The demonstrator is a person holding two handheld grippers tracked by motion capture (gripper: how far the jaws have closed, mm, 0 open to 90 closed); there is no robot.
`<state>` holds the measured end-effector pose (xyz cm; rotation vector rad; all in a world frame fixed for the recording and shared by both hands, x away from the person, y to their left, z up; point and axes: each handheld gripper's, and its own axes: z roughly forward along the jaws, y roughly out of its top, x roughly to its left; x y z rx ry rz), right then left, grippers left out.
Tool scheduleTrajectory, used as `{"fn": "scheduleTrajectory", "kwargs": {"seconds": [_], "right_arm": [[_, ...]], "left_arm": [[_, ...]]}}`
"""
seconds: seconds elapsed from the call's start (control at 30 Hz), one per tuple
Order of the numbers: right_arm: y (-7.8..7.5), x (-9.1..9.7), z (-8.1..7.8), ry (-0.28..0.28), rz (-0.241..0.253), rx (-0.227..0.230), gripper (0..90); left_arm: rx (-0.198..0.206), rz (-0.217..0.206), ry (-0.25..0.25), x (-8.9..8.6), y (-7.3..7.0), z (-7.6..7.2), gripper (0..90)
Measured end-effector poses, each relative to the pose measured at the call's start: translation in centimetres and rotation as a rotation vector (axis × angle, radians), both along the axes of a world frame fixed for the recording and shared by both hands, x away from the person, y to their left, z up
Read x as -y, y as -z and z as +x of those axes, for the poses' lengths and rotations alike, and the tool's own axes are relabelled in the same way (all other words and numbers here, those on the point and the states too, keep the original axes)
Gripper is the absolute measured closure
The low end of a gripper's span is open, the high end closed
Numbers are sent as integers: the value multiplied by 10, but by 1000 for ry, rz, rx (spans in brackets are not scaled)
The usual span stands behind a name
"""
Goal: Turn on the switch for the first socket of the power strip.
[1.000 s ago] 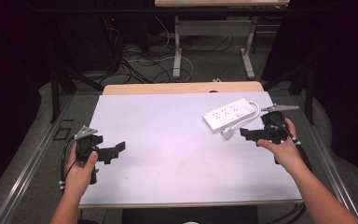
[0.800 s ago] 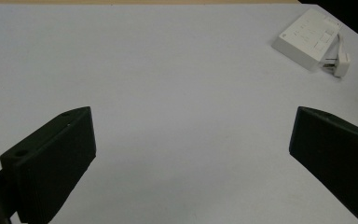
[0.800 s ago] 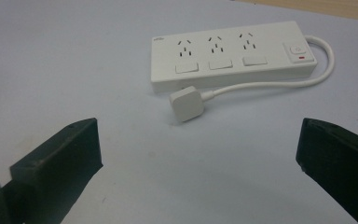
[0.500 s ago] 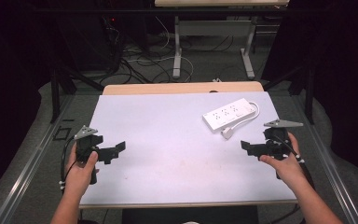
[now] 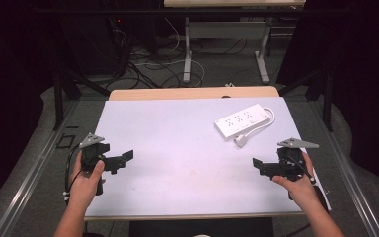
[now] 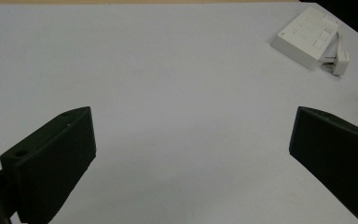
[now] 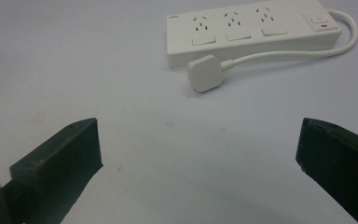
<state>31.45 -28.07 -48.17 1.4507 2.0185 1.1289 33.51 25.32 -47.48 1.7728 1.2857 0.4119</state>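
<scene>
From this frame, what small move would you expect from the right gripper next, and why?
Probably a short advance toward the plug. The right gripper is open and holds nothing, and the plug lies loose on the table ahead of its jaws, just in front of the power strip. The left gripper, also open, sits far across the table.

White power strip [image 7: 251, 28] (red switch mark), black jaws.

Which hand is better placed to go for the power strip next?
Right. The right tool sits on the same side of the table as the power strip, jaws open, with the strip and its plug straight ahead. The left tool is across the table.
</scene>
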Motion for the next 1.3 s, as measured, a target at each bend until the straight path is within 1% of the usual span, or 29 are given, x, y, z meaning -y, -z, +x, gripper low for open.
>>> {"fn": "scheduleTrajectory", "kwargs": {"seconds": [0.07,0.1,0.13,0.17,0.3,0.37,0.4,0.43,0.47,0.5,0.53,0.57,0.6,0.63,0.7,0.73,0.77,0.8,0.87,0.97,1.0,1.07,1.3], "right_arm": [[3,0,-2,1,-8,7,0],[4,0,-3,5,-2,10,0],[6,0,-3,2,-5,16,0],[7,0,-4,6,2,15,0],[13,-1,-6,16,-5,30,0],[16,-1,-6,14,-17,40,0],[17,0,-7,10,-19,36,0],[19,-1,-7,15,-14,43,0],[20,-1,-8,5,-14,43,0],[22,-1,-8,9,-11,44,0],[23,-2,-9,6,-13,39,0],[24,-2,-9,6,-14,42,0],[25,-2,-9,0,-23,47,0],[26,-2,-9,-1,-23,48,0],[27,-2,-9,-4,-33,53,0],[28,-3,-9,-1,-26,49,0],[29,-3,-9,-3,-26,58,0],[30,-5,-9,-3,-16,53,0],[32,-5,-9,-15,-24,53,0],[36,-7,-9,-27,-19,41,0],[37,-7,-9,-32,-30,39,0],[40,-10,-10,-38,-27,37,0],[46,-18,-10,-74,-37,36,0]], "left_arm": [[0,1,1,0,0,0,4],[3,10,3,0,0,0,4],[3,10,3,0,0,0,4],[2,11,2,0,-1,0,4],[-8,-3,1,1,0,0,4],[-2,1,4,1,1,0,4],[-3,3,5,2,1,0,4],[-6,7,4,2,1,0,4],[-2,13,7,2,1,0,4],[-18,10,17,1,1,0,4],[-18,10,17,1,1,0,4],[-7,6,7,3,2,0,4],[-7,7,8,3,2,0,4],[-6,12,10,3,2,0,4],[-10,5,6,4,3,0,4],[-10,3,7,4,3,0,4],[-10,8,10,4,3,0,4],[-10,11,11,4,3,0,4],[-11,12,11,4,4,0,4],[-12,10,11,5,4,0,4],[-22,15,22,5,4,0,4],[-12,11,17,6,5,0,4],[-13,17,19,6,5,0,4]]}}
